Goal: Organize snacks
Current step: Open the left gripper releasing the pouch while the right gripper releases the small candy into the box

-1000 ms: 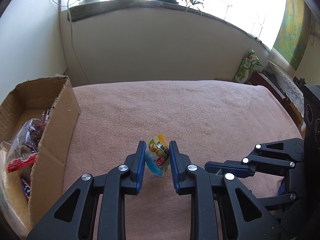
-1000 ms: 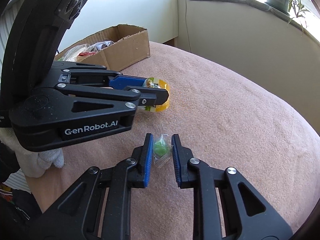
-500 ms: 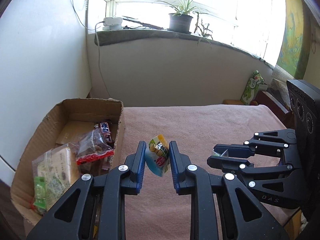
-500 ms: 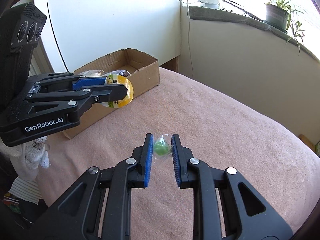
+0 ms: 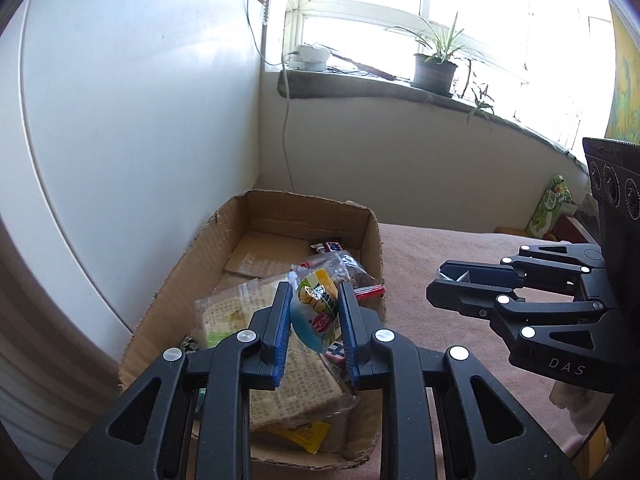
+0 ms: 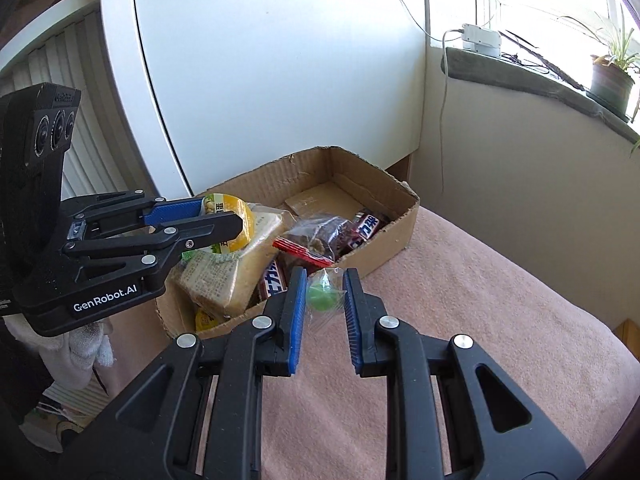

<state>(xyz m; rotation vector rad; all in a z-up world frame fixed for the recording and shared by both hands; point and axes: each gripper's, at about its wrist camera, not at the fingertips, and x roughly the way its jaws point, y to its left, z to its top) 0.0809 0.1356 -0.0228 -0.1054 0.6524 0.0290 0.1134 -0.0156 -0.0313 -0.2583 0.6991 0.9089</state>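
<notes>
Left gripper [image 5: 313, 314] clamped on a yellow jelly cup [image 5: 316, 308], hanging over the cardboard box [image 5: 372, 240]; drop zone lies straight below. Right gripper [image 6: 325, 296] pinched on a green candy [image 6: 322, 297] in clear wrap, box rim at its 11 o'clock, so left is nearer. Legible: "GenRobot.AI", "DAS"; cup print seems Chinese, unreadable

"GenRobot.AI" on the left tool [image 6: 222, 222]; "DAS" on the right tool [image 5: 454, 286].
</notes>
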